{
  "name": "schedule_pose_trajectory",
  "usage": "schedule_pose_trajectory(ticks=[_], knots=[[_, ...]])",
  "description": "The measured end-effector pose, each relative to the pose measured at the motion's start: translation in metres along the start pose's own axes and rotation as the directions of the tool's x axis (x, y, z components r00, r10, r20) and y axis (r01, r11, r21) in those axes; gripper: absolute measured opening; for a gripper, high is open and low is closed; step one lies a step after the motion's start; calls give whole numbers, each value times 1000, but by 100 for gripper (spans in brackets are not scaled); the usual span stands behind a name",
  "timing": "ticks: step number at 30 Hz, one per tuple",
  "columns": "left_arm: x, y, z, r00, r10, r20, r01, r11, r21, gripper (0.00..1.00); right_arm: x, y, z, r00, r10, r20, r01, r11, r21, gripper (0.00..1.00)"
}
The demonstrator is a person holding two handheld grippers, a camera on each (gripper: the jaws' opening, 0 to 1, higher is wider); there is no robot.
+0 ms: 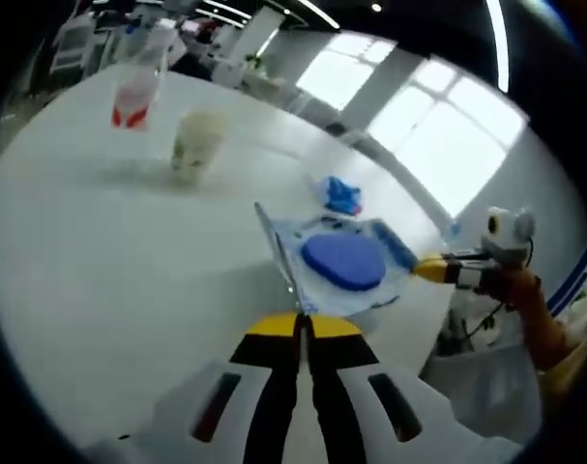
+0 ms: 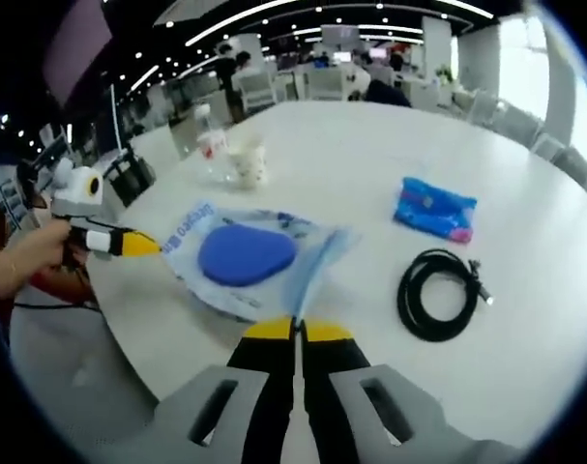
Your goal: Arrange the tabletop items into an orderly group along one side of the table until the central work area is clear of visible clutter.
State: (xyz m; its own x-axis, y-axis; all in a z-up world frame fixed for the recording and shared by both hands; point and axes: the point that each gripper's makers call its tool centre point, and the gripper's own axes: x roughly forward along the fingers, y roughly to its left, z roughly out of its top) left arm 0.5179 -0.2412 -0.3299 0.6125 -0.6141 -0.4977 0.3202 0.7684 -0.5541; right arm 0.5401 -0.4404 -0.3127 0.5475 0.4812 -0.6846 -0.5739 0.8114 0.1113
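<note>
Tabletop items sit scattered over a round white table (image 2: 525,193), and the one in play is a clear plastic pouch (image 2: 245,256) with a blue oval pad inside it, lying near the table's edge and held from two opposite sides. The left gripper (image 1: 300,324) has its yellow-tipped jaws pressed together on one thin edge of the pouch; the right gripper (image 2: 295,329) is likewise closed on the opposite edge, and each tool shows in the other's view as a yellow tip at the pouch's far corner. From here the main risk, as I judge it, is the film itself: it looks slick, thin and crinkly, so if the two hands pull apart or move at unequal pace the edge could slip free or stretch and tear. Since the pouch lies close to the rim, a lost grip on one side could let it swing off the table. The pad looks soft and a little domed, likely to shift inside its loose bag. Elsewhere, a coiled black cable (image 2: 436,293) lies springy and round, well apart from the pouch, and could uncoil when lifted; a small blue crinkled packet (image 2: 433,208) sits beyond it. A clear bottle (image 1: 136,92) with a red label and a pale cup (image 1: 196,143) stand upright near each other, both light and easy to tip.
</note>
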Motion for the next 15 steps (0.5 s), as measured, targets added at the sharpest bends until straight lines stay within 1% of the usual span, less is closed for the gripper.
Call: schedule_pose_trajectory(ticks=[5, 10, 15], knots=[[7, -3, 15, 1000, -13, 16, 13, 1000, 4, 0, 0, -7, 12, 1000, -14, 9, 14, 1000, -16, 1], [12, -2, 25, 1000, -14, 20, 14, 1000, 10, 0, 4, -16, 25, 1000, -20, 22, 20, 1000, -4, 1], [20, 2, 33, 1000, -16, 7, 16, 1000, 8, 0, 9, -22, 34, 999, -27, 25, 27, 1000, 11, 1]])
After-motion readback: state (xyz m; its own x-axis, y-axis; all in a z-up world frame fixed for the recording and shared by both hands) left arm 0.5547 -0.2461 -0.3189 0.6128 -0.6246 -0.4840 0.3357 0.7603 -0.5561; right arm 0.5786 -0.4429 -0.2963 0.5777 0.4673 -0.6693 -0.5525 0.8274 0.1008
